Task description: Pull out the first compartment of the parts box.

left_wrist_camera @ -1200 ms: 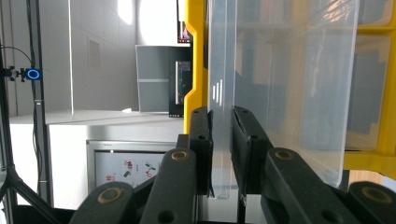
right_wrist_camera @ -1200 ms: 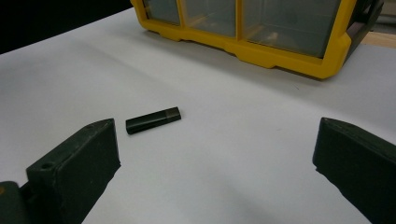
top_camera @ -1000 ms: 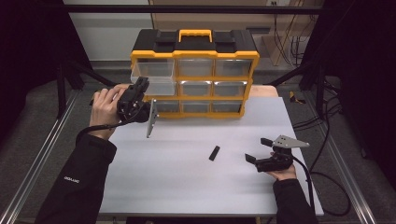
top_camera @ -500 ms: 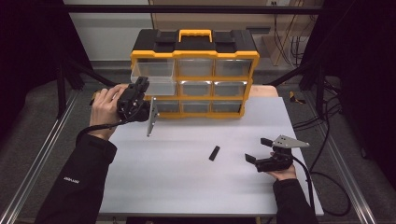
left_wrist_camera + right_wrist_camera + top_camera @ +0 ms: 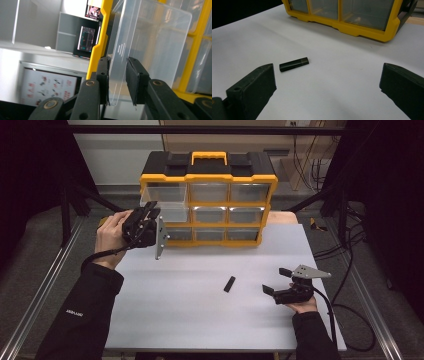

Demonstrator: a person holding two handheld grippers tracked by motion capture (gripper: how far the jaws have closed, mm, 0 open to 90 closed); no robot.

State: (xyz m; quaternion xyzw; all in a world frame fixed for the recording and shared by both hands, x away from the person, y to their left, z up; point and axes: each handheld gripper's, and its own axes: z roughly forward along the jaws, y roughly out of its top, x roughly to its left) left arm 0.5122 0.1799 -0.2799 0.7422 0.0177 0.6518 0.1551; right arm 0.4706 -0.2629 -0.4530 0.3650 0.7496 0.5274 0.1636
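Observation:
A yellow and black drawer cabinet (image 5: pixel 207 162) stands at the back of the white table (image 5: pixel 200 320). Its clear top-left drawer (image 5: pixel 162 200) sticks out toward me. My left gripper (image 5: pixel 152 209) is at that drawer's front. In the left gripper view the drawer's clear front lip (image 5: pixel 119 75) sits between the jaws of the left gripper (image 5: pixel 117 80); they have just been opening and a gap shows beside the right pad. A small black stick (image 5: pixel 229 283) lies mid-table. My right gripper (image 5: pixel 276 280) rests open to its right, with the stick (image 5: pixel 294 64) ahead of its gripper (image 5: pixel 328 82).
The other clear drawers (image 5: pixel 210 214) of the cabinet are pushed in. Metal rails (image 5: pixel 45 290) run along the table's left side and cables (image 5: pixel 350 245) hang off to the right. Bare white tabletop surrounds the stick.
My left hand has shifted slightly upward in the picture at the drawer front. The drawer stays pulled out, and the right gripper and the stick have not moved.

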